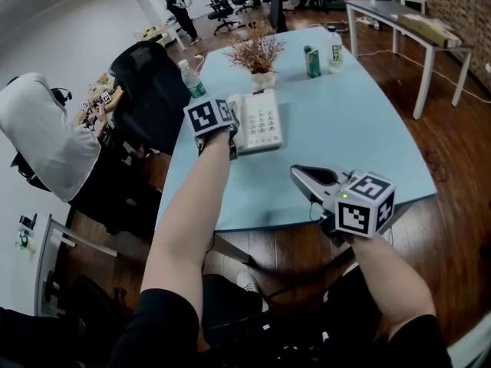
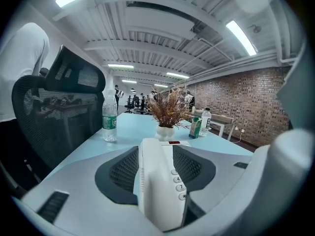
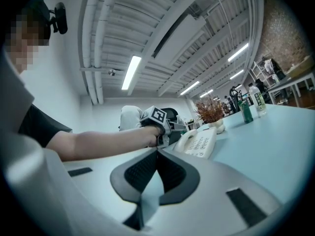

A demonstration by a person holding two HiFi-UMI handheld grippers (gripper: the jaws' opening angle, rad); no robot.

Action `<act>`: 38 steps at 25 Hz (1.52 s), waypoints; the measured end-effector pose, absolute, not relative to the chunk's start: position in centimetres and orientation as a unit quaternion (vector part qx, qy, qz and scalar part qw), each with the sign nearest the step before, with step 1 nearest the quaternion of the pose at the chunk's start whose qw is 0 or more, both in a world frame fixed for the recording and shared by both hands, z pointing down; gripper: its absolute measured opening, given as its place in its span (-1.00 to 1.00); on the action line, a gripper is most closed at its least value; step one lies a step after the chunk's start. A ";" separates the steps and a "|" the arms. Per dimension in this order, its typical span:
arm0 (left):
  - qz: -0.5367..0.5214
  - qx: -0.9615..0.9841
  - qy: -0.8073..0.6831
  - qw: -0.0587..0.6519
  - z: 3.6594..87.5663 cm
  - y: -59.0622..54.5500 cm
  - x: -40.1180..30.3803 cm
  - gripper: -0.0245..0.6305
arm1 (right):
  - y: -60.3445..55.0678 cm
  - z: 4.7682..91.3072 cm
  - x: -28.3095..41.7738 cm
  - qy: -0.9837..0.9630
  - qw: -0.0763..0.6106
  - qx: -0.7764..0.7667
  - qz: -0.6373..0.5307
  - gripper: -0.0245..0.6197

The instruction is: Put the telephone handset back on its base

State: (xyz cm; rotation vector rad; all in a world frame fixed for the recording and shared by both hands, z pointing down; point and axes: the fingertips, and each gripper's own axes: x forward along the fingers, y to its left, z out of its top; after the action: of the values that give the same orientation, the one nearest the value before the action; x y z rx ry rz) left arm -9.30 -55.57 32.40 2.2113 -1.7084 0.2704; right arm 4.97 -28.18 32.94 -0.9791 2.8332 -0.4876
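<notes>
Our left gripper's (image 1: 232, 133) jaws pinch the white plastic telephone handset (image 2: 152, 181) lying between them on its white keypad base (image 1: 262, 121); our right gripper's (image 1: 301, 175) jaws press together, the telephone well beyond their tips

Dried plant (image 1: 257, 52), green carton (image 1: 311, 61), black chair (image 1: 149, 90).

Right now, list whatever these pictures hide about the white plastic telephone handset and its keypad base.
- Left gripper view: the white plastic handset, between the jaws of the left gripper, hides the cradle under it.
- Head view: that gripper's marker cube covers its jaws and most of the handset.
- Left gripper view: the small red panel on the white keypad base is too small to read.
</notes>
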 end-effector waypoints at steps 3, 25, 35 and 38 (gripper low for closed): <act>0.090 0.784 -0.592 0.166 32.0 -54.4 -9.8 -0.26 | -27.4 32.6 4.0 0.935 0.050 -0.319 -0.148 -0.89; 0.128 0.883 -0.446 0.072 32.4 -28.5 -10.9 -0.93 | -20.5 33.5 1.3 0.930 0.009 -0.324 -0.174 -0.90; 0.110 0.863 -0.475 0.135 38.2 -23.2 -15.0 -0.93 | -19.7 37.8 0.8 0.926 -0.045 -0.338 -0.161 -0.90; 0.100 0.865 -0.470 0.143 38.2 -22.9 -14.7 -0.93 | -19.2 38.1 1.7 0.923 -0.045 -0.343 -0.166 -0.90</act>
State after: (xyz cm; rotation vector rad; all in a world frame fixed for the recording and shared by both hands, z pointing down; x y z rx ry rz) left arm -14.71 -22.89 38.17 2.4956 -1.3570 0.2890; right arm 1.70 -19.19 38.14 -1.1097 2.9874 -0.5386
